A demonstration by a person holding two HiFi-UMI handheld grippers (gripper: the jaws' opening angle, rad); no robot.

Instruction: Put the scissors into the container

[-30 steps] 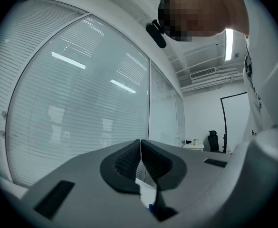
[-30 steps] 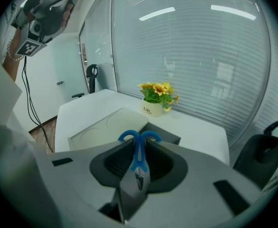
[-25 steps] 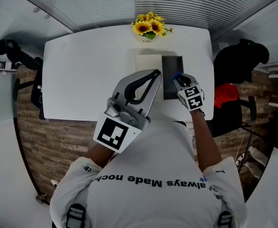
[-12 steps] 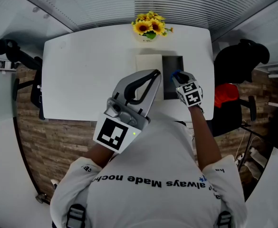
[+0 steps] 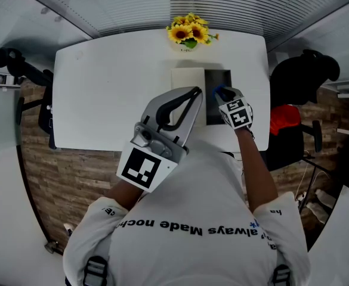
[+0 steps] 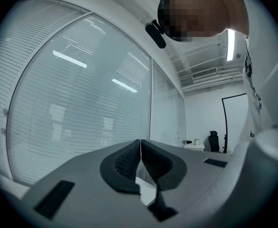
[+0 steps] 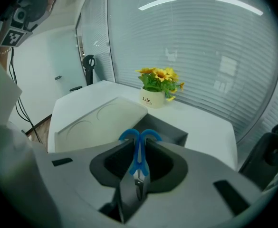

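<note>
The right gripper [image 7: 139,146], clamped on the blue-handled scissors [image 7: 139,161], hangs over the dark container [image 5: 217,79]. The container sits toward the table's [image 5: 114,88] right edge, just beside a white lid [image 5: 188,79] and in front of the sunflower pot [image 5: 189,33] at the far edge. The left gripper [image 6: 140,158], jaws pressed together on nothing, is raised off the table. The drop likely goes best with the scissors centred over the opening and lowered inside, clear of the rim, before the jaws part.

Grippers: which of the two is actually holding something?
The right gripper: its jaws are clamped on the blue-handled scissors, near the dark open container. The left gripper has its jaws shut together, nothing between them.
</note>
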